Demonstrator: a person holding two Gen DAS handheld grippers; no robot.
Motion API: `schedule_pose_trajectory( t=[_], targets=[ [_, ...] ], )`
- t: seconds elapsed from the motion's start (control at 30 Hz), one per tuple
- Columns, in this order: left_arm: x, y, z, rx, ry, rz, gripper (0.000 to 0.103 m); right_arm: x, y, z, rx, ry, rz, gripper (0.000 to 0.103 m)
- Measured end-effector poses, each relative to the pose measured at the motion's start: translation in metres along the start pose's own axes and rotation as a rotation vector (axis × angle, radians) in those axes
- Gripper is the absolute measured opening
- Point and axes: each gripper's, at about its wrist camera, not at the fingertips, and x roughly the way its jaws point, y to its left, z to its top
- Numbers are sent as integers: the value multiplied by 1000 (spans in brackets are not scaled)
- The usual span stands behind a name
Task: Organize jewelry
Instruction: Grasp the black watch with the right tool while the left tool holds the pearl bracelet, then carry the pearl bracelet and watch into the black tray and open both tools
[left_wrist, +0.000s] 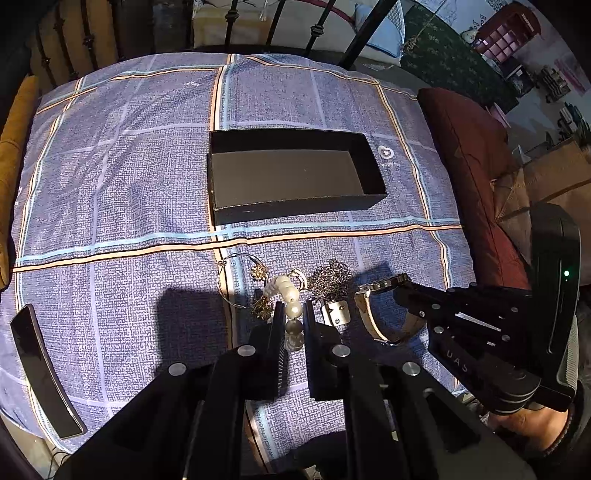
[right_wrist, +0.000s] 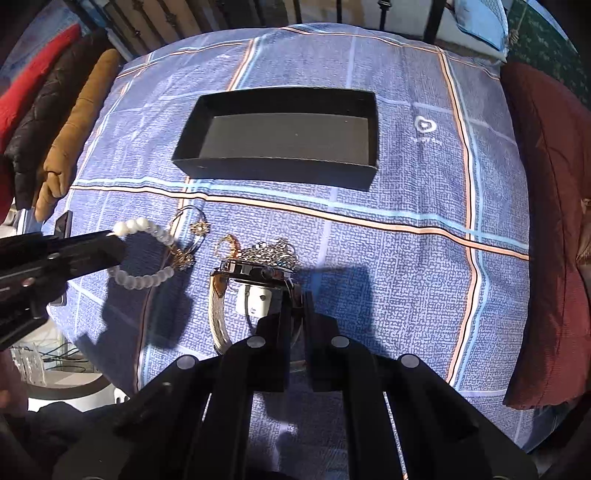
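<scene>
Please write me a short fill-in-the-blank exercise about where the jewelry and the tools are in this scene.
1. The black box currently holds ____ jewelry.
2. The left tool is closed on the white ____ bracelet.
3. The right tool grips the ____.
4. The silver chain lies on the ____ cloth.

Missing words: no; bead; watch; blue

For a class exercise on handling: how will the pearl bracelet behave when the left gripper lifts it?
The pearl bracelet is strung beads, so it will probably sag and swing from the left gripper. Round, glossy beads may slip between the fingers. It looks light.
</scene>
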Motion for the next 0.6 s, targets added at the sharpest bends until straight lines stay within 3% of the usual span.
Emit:
schedule_pose_trajectory(
  t=[0.1,0.27,0.43,0.6],
  targets=[
    [3,-2,0,5,7,1,9,7,11,7,-2,7,1,6],
    [-1,-4,9,3,-13,-2,9,-9,17,28,-4,-64,16,6],
    [-15,-13,42,4,-83,-25,9,-34,13,70,-16,-147,24,7],
    [-17,-19,82,10,-136,-28,9,-32,8,112,-26,-164,12,7]
  ],
)
